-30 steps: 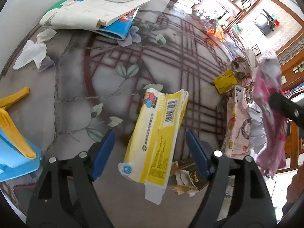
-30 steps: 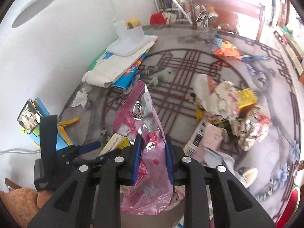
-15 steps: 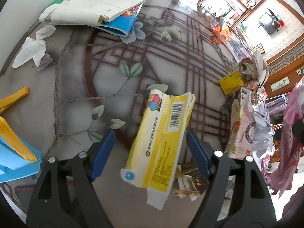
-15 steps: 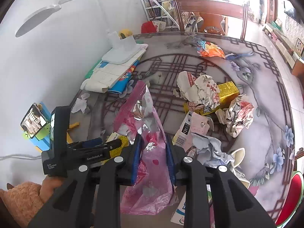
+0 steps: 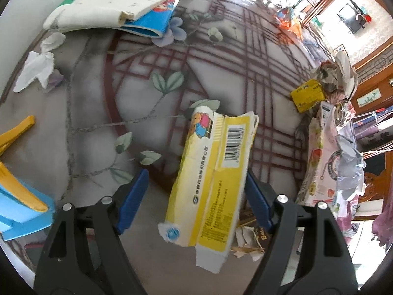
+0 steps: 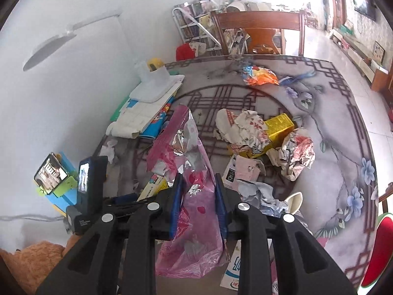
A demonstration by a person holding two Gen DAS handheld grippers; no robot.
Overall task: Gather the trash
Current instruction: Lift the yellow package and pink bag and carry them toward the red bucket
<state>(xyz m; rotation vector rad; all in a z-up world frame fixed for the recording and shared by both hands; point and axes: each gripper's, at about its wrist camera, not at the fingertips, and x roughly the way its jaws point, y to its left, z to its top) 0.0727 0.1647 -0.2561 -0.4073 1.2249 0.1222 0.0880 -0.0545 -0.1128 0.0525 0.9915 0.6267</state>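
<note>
Trash nearest me, the torn yellow-and-white carton [image 5: 213,179], lies flat on the patterned table [image 5: 98,135] between my left gripper's [image 5: 194,196] wide jaws, so I should pinch it across squarely, while my right gripper [image 6: 197,204] clamps the pink plastic bag [image 6: 189,196].

My left wrist view looks steeply down, close over the bench [image 5: 81,127], while my right sits higher, facing across it toward the chair [image 6: 258,28], both sharing the yellow carton [image 5: 213,172] and the trash pile [image 6: 258,132].
</note>
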